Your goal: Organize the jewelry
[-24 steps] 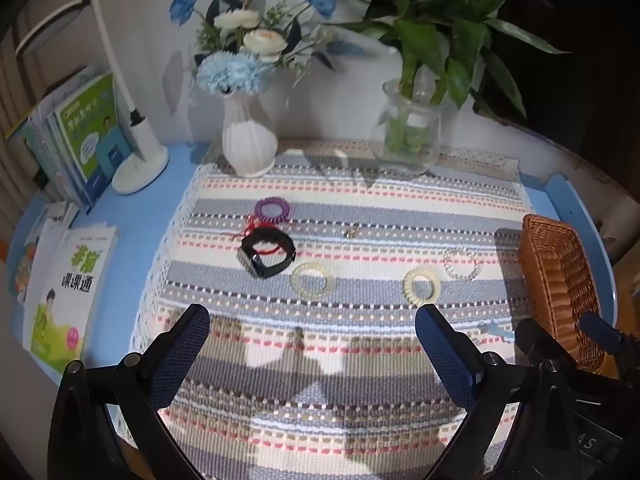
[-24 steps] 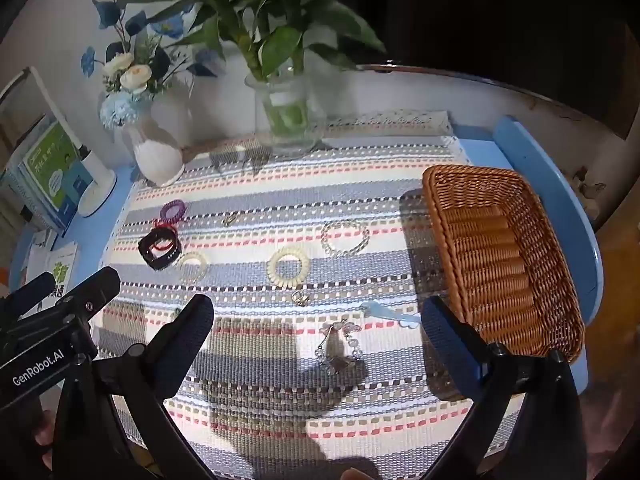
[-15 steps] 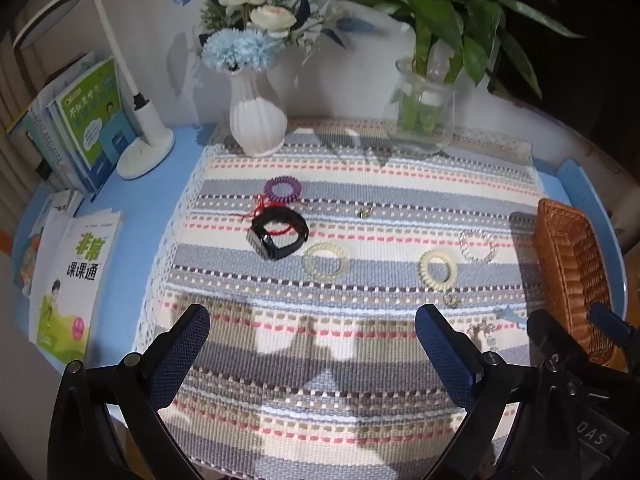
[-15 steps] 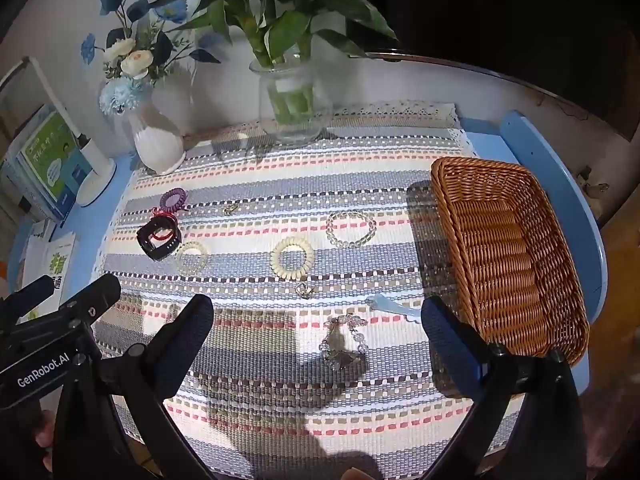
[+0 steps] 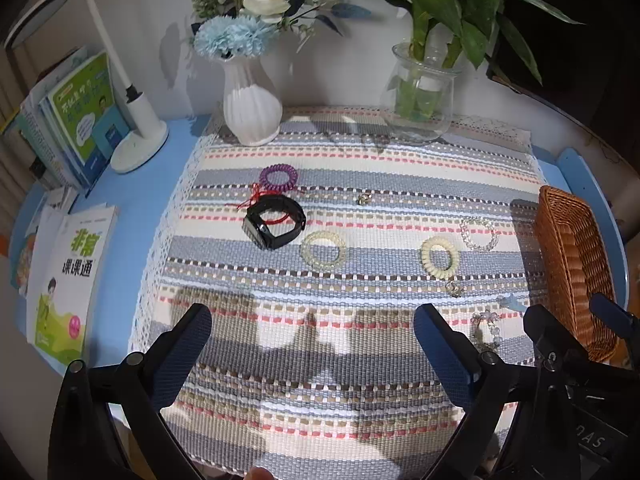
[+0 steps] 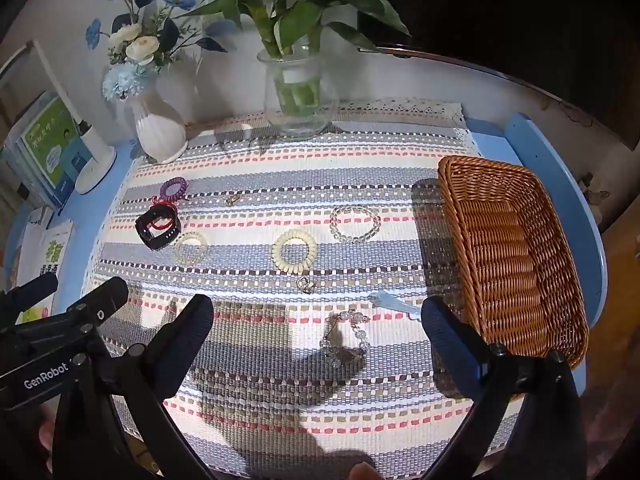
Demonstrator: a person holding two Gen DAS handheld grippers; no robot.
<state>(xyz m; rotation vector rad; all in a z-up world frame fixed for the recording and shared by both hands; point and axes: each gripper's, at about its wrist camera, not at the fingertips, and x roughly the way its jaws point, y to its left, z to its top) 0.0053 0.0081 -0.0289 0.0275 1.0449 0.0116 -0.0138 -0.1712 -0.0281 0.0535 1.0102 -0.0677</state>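
Note:
Jewelry lies spread on a striped woven mat [image 5: 360, 360]: a purple coil hair tie [image 5: 278, 177], a black watch [image 5: 274, 226] with a red cord, a clear bead bracelet [image 5: 323, 251], a cream coil tie [image 5: 439, 258], a crystal bead bracelet [image 6: 355, 224], small rings [image 6: 306, 284], a light blue tassel [image 6: 390, 300] and a beaded charm bracelet [image 6: 346, 342]. A brown wicker basket [image 6: 516, 256] stands at the right. My left gripper [image 5: 312, 340] is open and empty above the mat's near part. My right gripper [image 6: 316, 328] is open and empty above the charm bracelet.
A white vase of flowers [image 5: 250, 104] and a glass vase with a green plant [image 5: 420, 92] stand at the mat's far edge. A white desk lamp [image 5: 138, 136] and books [image 5: 68, 264] sit on the blue table at the left.
Both grippers have pulled back and risen a little, so the jewelry and vases sit lower and fuller in view. Nothing on the mat moved. Both stay open.

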